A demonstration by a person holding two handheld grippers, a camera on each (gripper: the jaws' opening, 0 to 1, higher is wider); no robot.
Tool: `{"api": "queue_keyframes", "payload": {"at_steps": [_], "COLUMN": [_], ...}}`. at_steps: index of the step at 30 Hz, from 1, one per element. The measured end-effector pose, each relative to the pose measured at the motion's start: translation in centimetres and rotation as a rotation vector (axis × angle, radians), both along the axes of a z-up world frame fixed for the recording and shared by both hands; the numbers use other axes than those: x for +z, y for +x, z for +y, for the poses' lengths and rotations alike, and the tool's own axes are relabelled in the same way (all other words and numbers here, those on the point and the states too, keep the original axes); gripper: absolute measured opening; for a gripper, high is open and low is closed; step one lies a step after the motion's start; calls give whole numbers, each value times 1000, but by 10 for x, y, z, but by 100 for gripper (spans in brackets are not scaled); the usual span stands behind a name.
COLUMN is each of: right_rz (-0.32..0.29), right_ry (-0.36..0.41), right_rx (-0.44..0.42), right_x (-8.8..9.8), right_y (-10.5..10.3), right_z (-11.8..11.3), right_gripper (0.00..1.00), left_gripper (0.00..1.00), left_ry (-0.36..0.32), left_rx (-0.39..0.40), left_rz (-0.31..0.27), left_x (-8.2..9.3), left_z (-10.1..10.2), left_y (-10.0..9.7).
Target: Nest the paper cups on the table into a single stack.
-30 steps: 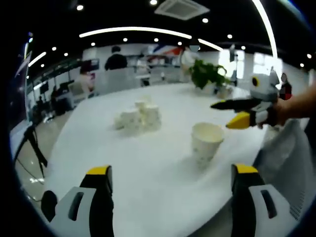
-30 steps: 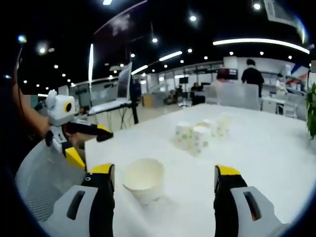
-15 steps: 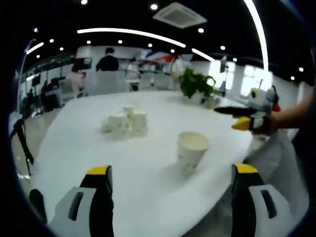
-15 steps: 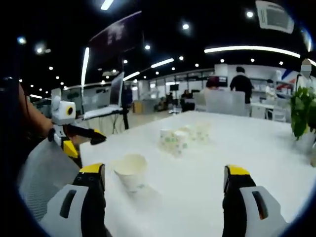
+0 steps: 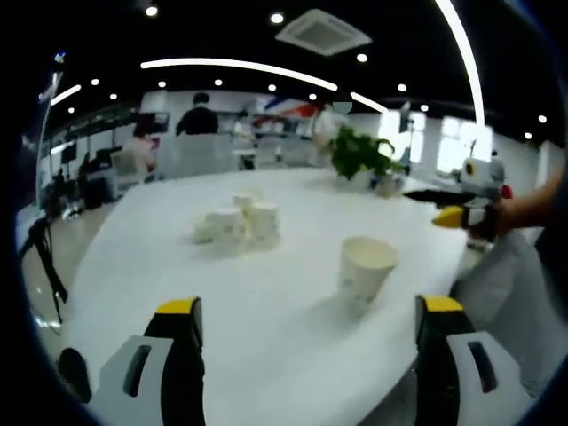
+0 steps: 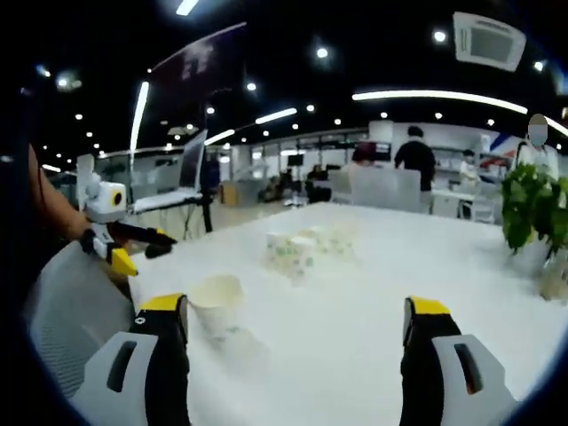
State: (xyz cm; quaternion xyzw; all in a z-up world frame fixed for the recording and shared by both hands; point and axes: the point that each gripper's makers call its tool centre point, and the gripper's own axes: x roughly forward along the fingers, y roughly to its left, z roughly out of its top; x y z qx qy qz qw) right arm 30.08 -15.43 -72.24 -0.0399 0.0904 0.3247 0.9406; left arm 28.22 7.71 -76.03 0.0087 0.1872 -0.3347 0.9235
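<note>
You are standing at a round white table (image 5: 266, 302) in a bright open office, with ceiling lights overhead, people well behind the far edge and a potted plant (image 5: 359, 153) on the far side.

Your left gripper (image 5: 311, 351) hangs above the near edge with its jaws spread wide and nothing between them. In the right gripper view you can see it off to the left, past the table's edge (image 6: 133, 253), and there too it carries nothing. Your right gripper (image 6: 297, 351) is likewise released, jaws wide apart and empty; in the left gripper view it floats beyond the table's right edge (image 5: 457, 209).

Take the single cup (image 5: 364, 269) as your landmark. It stands upright, mouth up, alone near your side of the table, and it lies ahead of both grippers without touching either. In the right gripper view the same cup (image 6: 216, 304) sits just beside the left jaw. Well beyond it, toward the middle of the table, is the cluster of cups (image 5: 240, 222), packed close together; how many there are, or whether any lie tipped, is too blurred to tell.

No stacking looks done yet, so you seem to be at the approach. The next move probably calls for closing on the single cup's wall gently enough not to crush it, then carrying it to the cluster.
</note>
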Motion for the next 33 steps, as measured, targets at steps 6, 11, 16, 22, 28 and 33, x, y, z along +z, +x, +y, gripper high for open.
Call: {"api": "queue_keyframes", "payload": {"at_steps": [6,11,16,22,28,33], "right_rz": [15,29,35,32,41,48], "right_ry": [2,12,18,25,21,17], "right_rx": [-9,-33,-47,-54,-61,-58], "right_x": [-4,-6,-7,-6,-8,-10], "right_y": [1,4,6,8,9,10], "right_z": [-3,-8,-10,-11,-13,-13], "right_gripper": [100,100,100,100,99,99], "left_gripper": [99,99,96,96,95,95], "left_ry": [36,55,72,75,51,58], "left_rx": [-9,8,31,33,66,68], "left_rz": [0,8,32,12,19,8], "left_x": [-13,-18,-27,-30,-36,-37], "left_z": [-4,-1,6,6,1,-6], "left_y": [17,41,71,105,136,165]}}
